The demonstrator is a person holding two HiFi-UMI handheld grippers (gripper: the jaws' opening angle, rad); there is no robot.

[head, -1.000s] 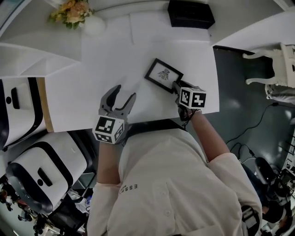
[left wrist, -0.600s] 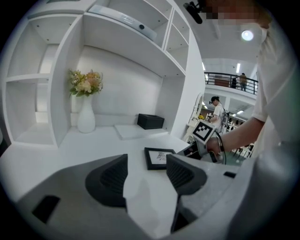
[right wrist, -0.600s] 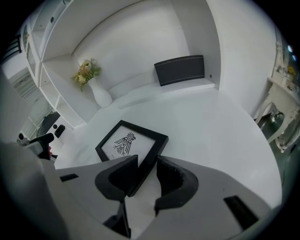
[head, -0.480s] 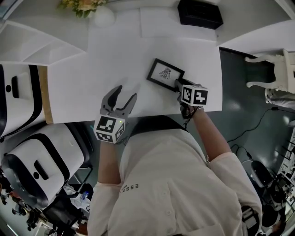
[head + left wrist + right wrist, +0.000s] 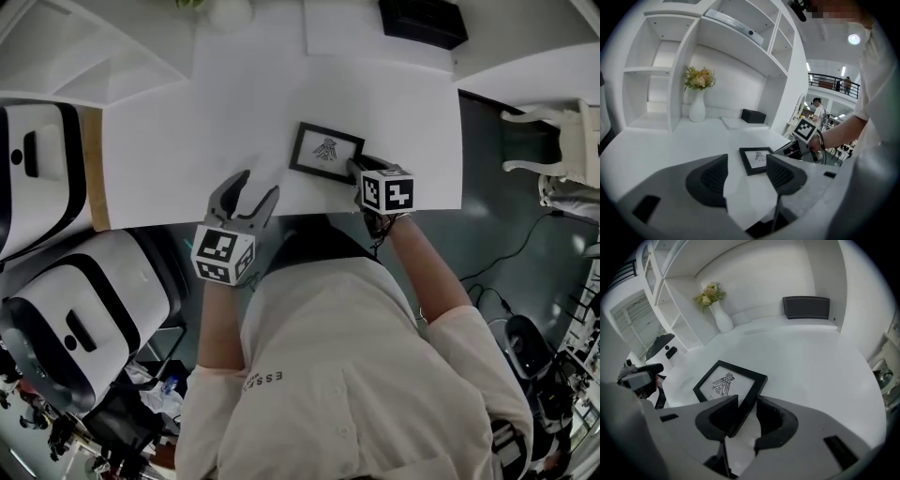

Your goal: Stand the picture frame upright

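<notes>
Grasp in hand — your right gripper (image 5: 747,405) has just been closing its jaws and now pinches the near edge of the picture frame (image 5: 725,382), which lies flat ahead of it, while your left gripper (image 5: 747,165) hangs wide and empty — next, tilt the frame upright.

A pale, short-sleeved shirt (image 5: 347,375) is worn, buttoned down the front (small dark lettering (image 5: 262,380) is printed on the chest). A thin dark cable (image 5: 377,230) is seen looped at the right wrist.
</notes>
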